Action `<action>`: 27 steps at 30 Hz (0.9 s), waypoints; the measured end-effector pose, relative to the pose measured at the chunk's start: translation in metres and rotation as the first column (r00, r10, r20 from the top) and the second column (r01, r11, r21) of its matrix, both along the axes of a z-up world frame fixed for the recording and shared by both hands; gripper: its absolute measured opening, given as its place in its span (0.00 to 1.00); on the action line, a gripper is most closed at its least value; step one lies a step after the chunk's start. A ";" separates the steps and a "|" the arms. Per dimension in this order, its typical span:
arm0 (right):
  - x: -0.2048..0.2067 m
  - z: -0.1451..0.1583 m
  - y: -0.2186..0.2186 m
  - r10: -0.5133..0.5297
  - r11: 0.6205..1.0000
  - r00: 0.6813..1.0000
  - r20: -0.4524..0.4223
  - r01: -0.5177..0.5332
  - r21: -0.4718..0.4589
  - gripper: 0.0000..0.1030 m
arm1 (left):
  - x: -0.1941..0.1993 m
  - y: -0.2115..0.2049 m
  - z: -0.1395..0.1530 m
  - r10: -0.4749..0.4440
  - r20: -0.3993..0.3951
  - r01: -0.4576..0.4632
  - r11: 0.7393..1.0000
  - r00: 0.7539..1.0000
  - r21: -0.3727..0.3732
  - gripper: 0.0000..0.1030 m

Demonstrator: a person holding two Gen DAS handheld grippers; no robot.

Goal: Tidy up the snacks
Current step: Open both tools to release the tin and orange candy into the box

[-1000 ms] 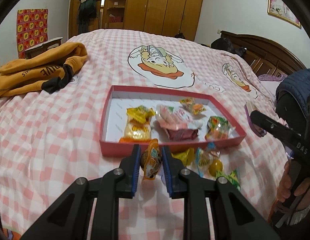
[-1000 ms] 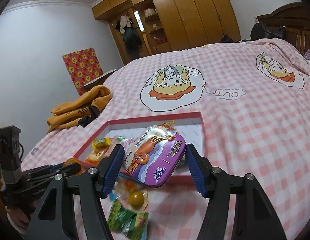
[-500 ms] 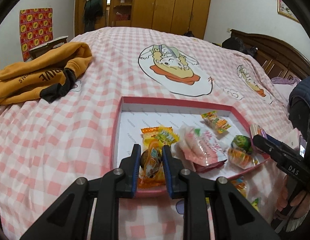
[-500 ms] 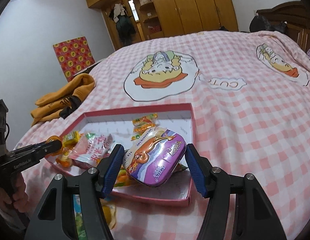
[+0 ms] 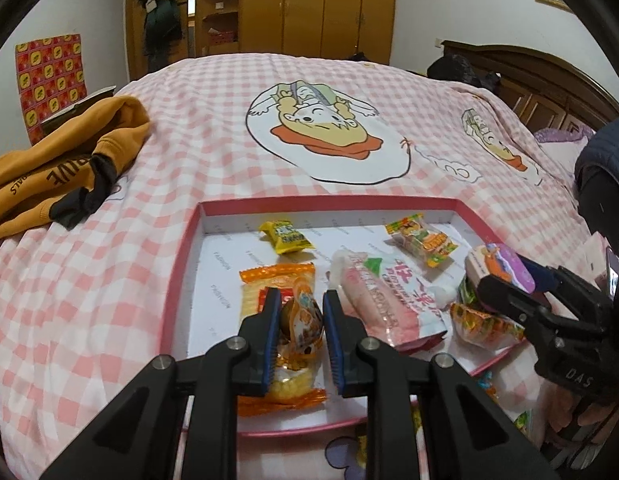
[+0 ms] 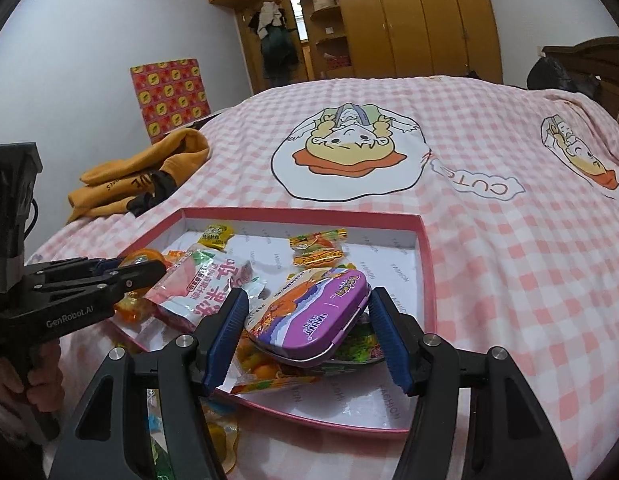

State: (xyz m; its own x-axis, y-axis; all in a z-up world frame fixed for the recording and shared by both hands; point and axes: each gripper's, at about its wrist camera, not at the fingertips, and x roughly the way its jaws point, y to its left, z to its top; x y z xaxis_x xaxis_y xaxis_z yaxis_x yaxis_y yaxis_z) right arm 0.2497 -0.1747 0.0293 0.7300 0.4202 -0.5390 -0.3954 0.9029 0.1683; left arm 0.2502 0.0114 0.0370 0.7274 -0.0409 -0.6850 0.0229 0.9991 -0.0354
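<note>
- Hoodie (image 5: 61, 160), orange, heaped far left on the checked bedspread (image 5: 213, 128), well apart from the work.
- Left gripper (image 5: 297, 332): jaws narrow, pinched on a small orange snack pouch (image 5: 303, 322), held over the near-left part of the pink tray (image 5: 177, 292). Pouch looks light, crinkly and soft; a grip across the middle is enough, and squeezing harder could crush what's inside.
- Tray contents, left to right: flat orange packet (image 5: 265, 280) under the pouch, small yellow sweet (image 5: 285, 236) behind it, long pink-and-white bag (image 5: 385, 300) mid-tray, orange-green wrapped candy (image 5: 421, 238) toward the back right.
- Right gripper (image 6: 305, 334): jaws wide apart, either side of a purple mint tin (image 6: 309, 316); left pad looks clear of it, right-side contact I can't tell. Tin sits tilted on loose wrappers at the tray's near-right corner.
- Tin is rigid, smooth, likely slippery; take it across the long flat edges.
- More wrapped sweets (image 6: 217, 436) lie outside the tray, on the bed in front of it.
</note>
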 end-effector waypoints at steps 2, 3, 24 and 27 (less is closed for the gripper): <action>0.001 0.000 0.000 0.004 1.000 1.000 -0.001 -0.004 0.005 0.62 | -0.001 -0.002 0.001 -0.001 0.003 0.001 1.000 1.000 0.004 0.21; 0.001 -0.001 -0.001 0.005 1.000 1.000 -0.002 -0.005 0.008 0.62 | -0.001 -0.002 0.001 -0.001 0.004 0.001 1.000 1.000 0.004 0.21; 0.005 -0.004 -0.002 -0.014 1.000 1.000 -0.015 0.014 0.015 0.69 | -0.016 0.001 0.019 0.020 0.099 -0.022 0.999 0.995 0.026 0.62; 0.003 -0.003 -0.002 -0.014 1.000 1.000 -0.008 0.014 0.019 0.80 | -0.017 0.003 0.021 0.022 0.103 -0.025 0.999 0.994 0.022 0.68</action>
